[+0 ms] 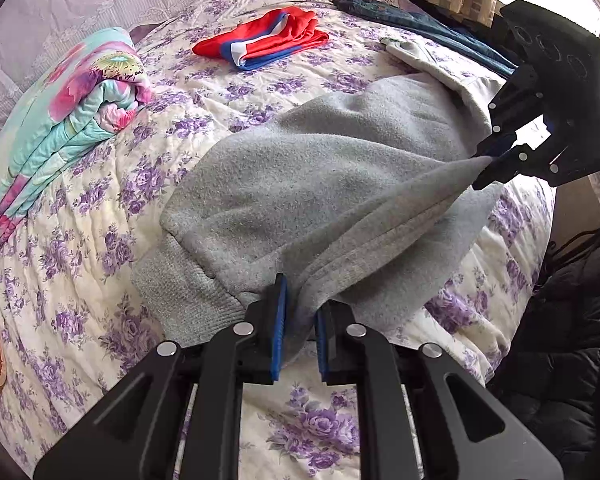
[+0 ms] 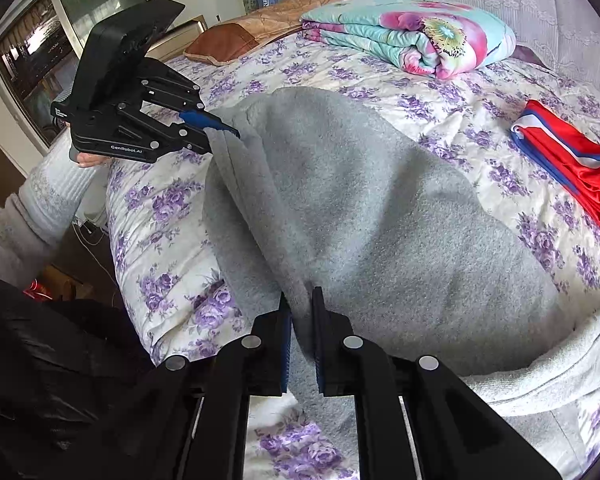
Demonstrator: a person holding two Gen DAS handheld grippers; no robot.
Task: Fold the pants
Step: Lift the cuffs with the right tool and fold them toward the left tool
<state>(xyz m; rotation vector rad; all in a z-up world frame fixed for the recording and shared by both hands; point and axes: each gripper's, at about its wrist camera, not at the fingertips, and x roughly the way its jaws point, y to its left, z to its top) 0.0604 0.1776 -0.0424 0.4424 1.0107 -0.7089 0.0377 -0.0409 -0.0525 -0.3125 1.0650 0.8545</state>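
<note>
**2 grippers lift grey pants off a floral bed**

I see the bedspread [image 1: 100,208], cream with purple flowers, filling both views. On it the grey pants [image 1: 340,168] lie spread across the middle, their near edge raised. A folded turquoise quilt [image 1: 60,120] sits far left, a folded red and blue garment [image 1: 260,38] far centre, dark jeans [image 1: 420,20] far right. My left gripper [image 1: 300,320] is clamped on the pants beside the ribbed cuff [image 1: 188,284]; my right gripper [image 2: 300,320] pinches the same edge further right.
</note>
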